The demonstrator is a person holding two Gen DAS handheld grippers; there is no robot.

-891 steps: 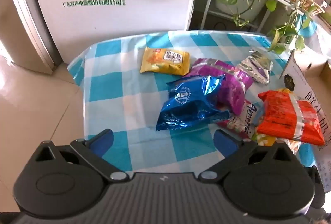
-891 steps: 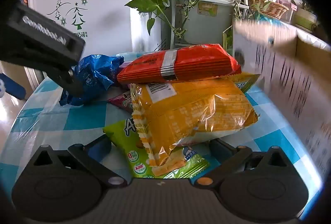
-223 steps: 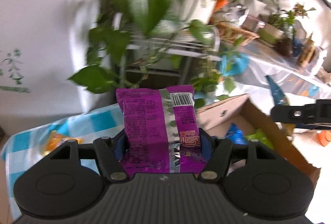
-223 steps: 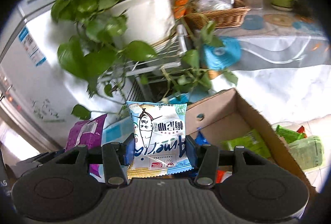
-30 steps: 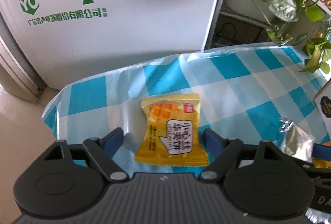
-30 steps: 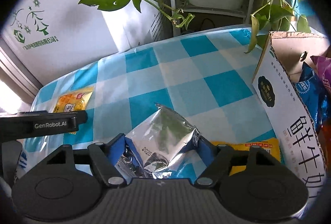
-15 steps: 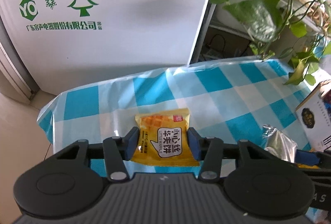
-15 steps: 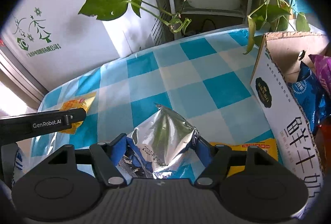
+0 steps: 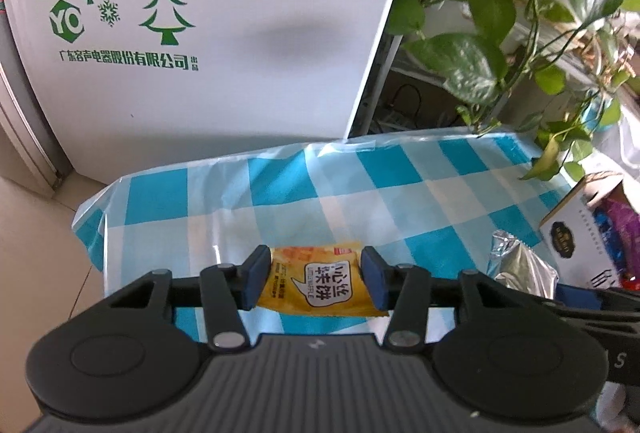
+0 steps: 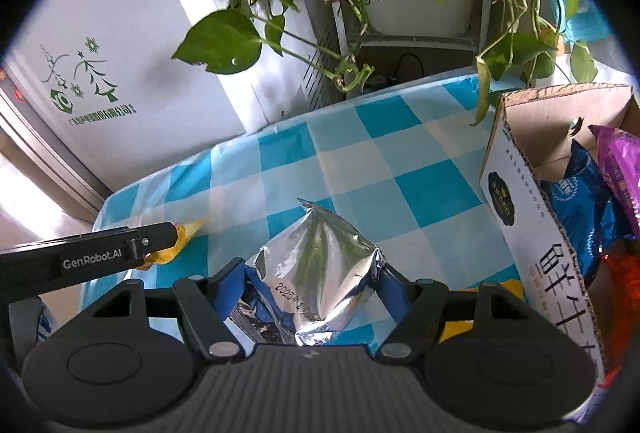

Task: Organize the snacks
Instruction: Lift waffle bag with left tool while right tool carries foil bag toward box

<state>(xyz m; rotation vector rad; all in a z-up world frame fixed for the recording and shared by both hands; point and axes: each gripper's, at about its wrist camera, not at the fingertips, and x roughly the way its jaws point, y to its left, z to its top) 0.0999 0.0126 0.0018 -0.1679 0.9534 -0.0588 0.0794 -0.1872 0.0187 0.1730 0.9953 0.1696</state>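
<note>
With my left gripper (image 9: 314, 283) clenched on the yellow waffle packet (image 9: 316, 283) and my right gripper (image 10: 310, 283) clamped on the silver foil bag (image 10: 320, 265), the cardboard box (image 10: 520, 229) lies at about two o'clock, nearer my right hand.

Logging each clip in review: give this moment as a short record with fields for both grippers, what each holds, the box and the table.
left gripper: shut on yellow waffle packet
right gripper: shut on silver foil packet
cardboard box: open, at the table's right; blue and purple bags inside
table: blue-and-white checked cloth
</note>
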